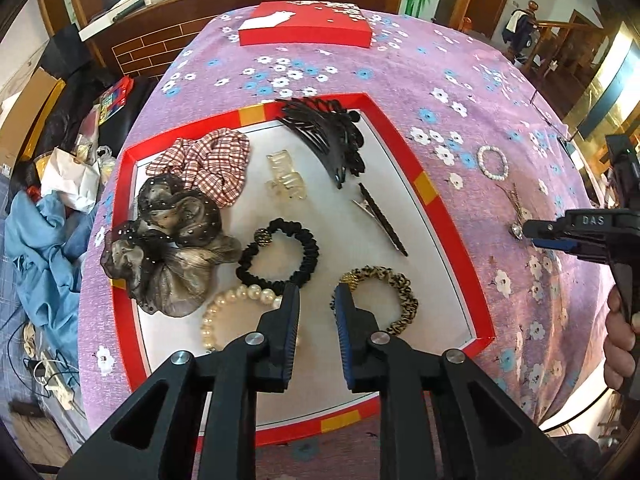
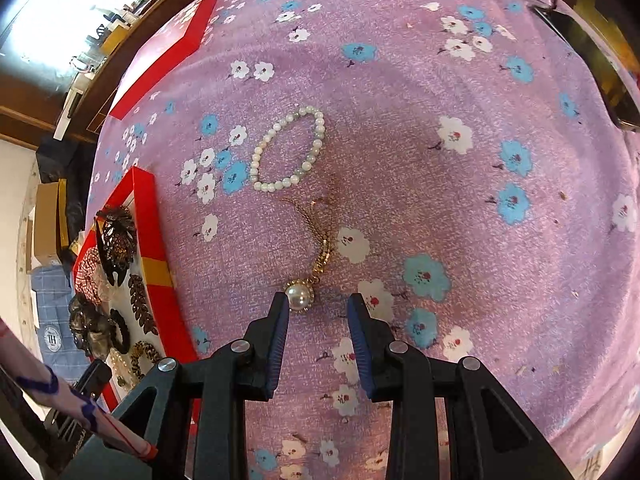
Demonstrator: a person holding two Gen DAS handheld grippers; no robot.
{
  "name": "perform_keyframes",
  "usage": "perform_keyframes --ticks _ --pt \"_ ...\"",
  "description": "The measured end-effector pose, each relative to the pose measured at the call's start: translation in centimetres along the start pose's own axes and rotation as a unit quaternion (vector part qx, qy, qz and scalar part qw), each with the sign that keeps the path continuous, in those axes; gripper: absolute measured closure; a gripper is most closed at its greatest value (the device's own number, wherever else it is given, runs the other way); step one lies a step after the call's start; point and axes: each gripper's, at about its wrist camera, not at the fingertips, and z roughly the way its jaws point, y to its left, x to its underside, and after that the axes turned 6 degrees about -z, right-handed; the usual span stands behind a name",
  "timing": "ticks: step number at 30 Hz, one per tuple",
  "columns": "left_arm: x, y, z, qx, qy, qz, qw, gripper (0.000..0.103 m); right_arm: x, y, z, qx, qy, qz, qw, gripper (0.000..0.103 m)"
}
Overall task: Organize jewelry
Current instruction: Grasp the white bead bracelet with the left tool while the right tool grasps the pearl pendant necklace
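a thin gold chain necklace with a round pearl pendant in a sparkly gold rim [image 2: 299, 297] lies on the purple flowered tablecloth [image 2: 440, 200], right of the red-rimmed white tray [image 1: 428, 196]. the right gripper [image 2: 318, 307] is spread wide, its left fingertip just beside the pearl. the left gripper [image 1: 317, 300] hangs parted, empty, over the tray.

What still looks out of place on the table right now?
Two pieces lie on the purple cloth outside the red tray: the small pearl bracelet and the gold chain necklace, its pearl pendant touching the open right gripper. Everything else sits inside the tray; nothing looks damaged.
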Motion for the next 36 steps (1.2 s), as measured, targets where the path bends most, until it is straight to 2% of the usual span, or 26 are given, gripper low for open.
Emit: perform_keyframes --ticks 6,8,10,11,14,20,26,30,36 --pt "0.3 0.5 -0.1 -0.007 0.001 -0.005 1.0000 0.086 -0.9 1.6 0.8 0.019 -0.012 -0.049 0.999 0.070" --pt "0.3 0.9 -0.1 -0.010 0.002 -0.010 0.9999 0.086 -1.1 2.8 1.2 0.049 -0.013 -0.082 0.995 0.070" --pt "0.3 1.1 -0.1 -0.011 0.002 -0.014 0.9998 0.086 -0.8 3.9 1.4 0.089 -0.010 -0.119 0.989 0.079" --pt "0.2 1.1 -0.2 -0.011 0.002 -0.014 0.9998 0.086 -0.6 4.7 1.6 0.116 -0.010 -0.143 0.983 0.079" --pt "-0.1 0.7 -0.1 -0.009 0.001 -0.011 0.9999 0.086 0.2 5.3 1.7 0.144 -0.016 -0.175 0.974 0.082" --pt "-1.4 -2.0 -0.1 0.019 0.008 0.014 0.9997 0.086 0.3 1.5 -1.0 0.102 -0.031 -0.120 0.987 0.082" --pt "-4.9 -7.8 1.1 0.103 0.049 0.032 0.9930 0.086 1.3 -1.8 -4.3 0.075 -0.049 -0.084 0.992 0.082" --pt "-7.7 -12.5 4.0 0.134 0.081 0.032 0.9872 0.086 2.4 -3.4 -5.3 0.070 -0.047 -0.069 0.994 0.082" --pt "-11.0 -15.8 9.6 0.113 0.118 0.003 0.9866 0.086 3.5 -5.4 -6.8 0.069 -0.055 -0.058 0.994 0.082"
